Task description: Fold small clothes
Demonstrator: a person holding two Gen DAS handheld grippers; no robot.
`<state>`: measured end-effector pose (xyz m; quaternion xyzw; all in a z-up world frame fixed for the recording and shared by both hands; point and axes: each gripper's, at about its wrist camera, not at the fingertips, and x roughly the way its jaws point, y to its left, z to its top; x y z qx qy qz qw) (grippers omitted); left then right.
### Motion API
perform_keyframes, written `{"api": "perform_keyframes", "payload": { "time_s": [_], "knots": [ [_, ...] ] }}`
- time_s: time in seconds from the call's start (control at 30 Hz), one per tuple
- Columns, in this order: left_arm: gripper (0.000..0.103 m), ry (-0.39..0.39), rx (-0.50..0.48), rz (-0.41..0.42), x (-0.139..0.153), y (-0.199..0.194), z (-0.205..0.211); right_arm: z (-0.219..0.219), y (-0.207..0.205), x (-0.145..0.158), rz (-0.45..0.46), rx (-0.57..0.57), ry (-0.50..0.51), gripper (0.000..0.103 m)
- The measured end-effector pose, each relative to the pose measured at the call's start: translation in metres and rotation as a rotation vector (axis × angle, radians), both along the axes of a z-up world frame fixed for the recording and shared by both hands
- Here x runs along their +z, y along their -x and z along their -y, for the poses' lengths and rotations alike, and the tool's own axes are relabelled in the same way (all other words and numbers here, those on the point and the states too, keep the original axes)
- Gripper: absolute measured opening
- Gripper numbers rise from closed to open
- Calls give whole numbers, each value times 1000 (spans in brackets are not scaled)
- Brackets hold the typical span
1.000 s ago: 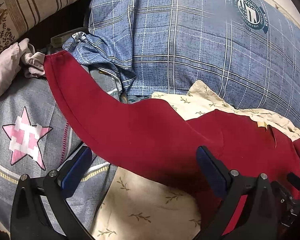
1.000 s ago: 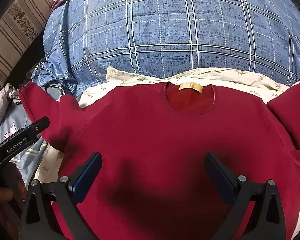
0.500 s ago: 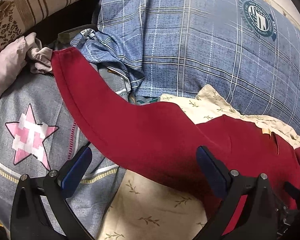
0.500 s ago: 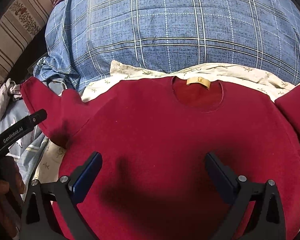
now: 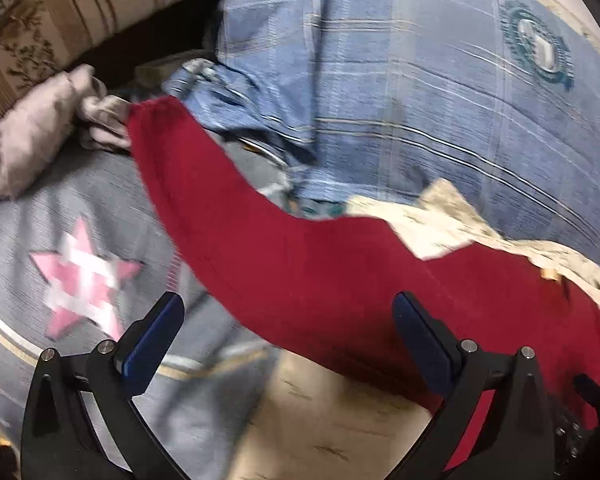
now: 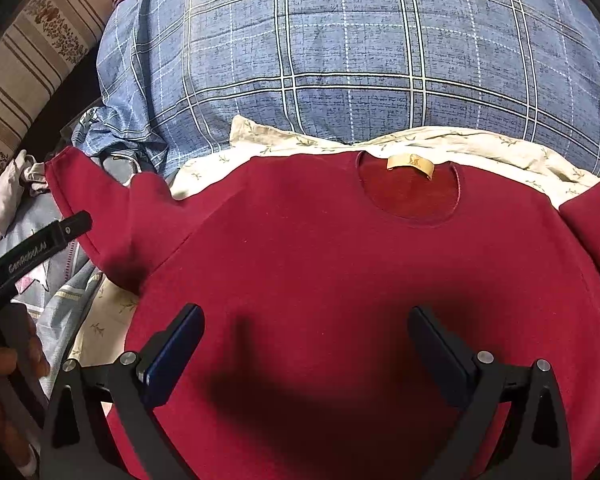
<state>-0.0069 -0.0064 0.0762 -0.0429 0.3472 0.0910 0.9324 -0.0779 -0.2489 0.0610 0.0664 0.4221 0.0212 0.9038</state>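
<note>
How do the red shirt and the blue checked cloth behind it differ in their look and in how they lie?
The red shirt is one plain colour; the blue checked cloth has white and dark lines and a round badge. The shirt lies spread almost flat, neck opening up; the blue cloth bulges up behind it. The shirt lies on a cream cloth with small leaves. Both are fabric on the same bed.

**Open cloth in front, bulk behind and to the left**

The dark red knit sweater (image 6: 340, 264) lies flat, giving low, clear room over its chest. Behind its collar the big blue plaid pillow (image 6: 360, 60) rises and blocks the far side. The left sleeve (image 5: 204, 208) ends touching a crumpled pale pink garment (image 5: 32, 140). The grey star-print bedding (image 5: 80, 240) beside the sleeve is free.
</note>
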Motion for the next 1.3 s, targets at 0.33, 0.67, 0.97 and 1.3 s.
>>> {"api": "perform_keyframes", "payload": {
  "time_s": [0.33, 0.67, 0.97, 1.3],
  "knots": [
    [103, -152, 216, -1, 17, -68, -64, -8, 2, -1, -10, 45, -19, 103],
    [95, -167, 217, -54, -10, -125, -82, -18, -2, -10, -46, 92, -7, 103],
    [82, -268, 299, -55, -4, -104, -69, -18, -1, -13, -62, 96, -22, 103],
    [80, -163, 190, -62, -16, -123, -71, -19, 1, -13, -71, 99, -23, 103]
  ]
}}
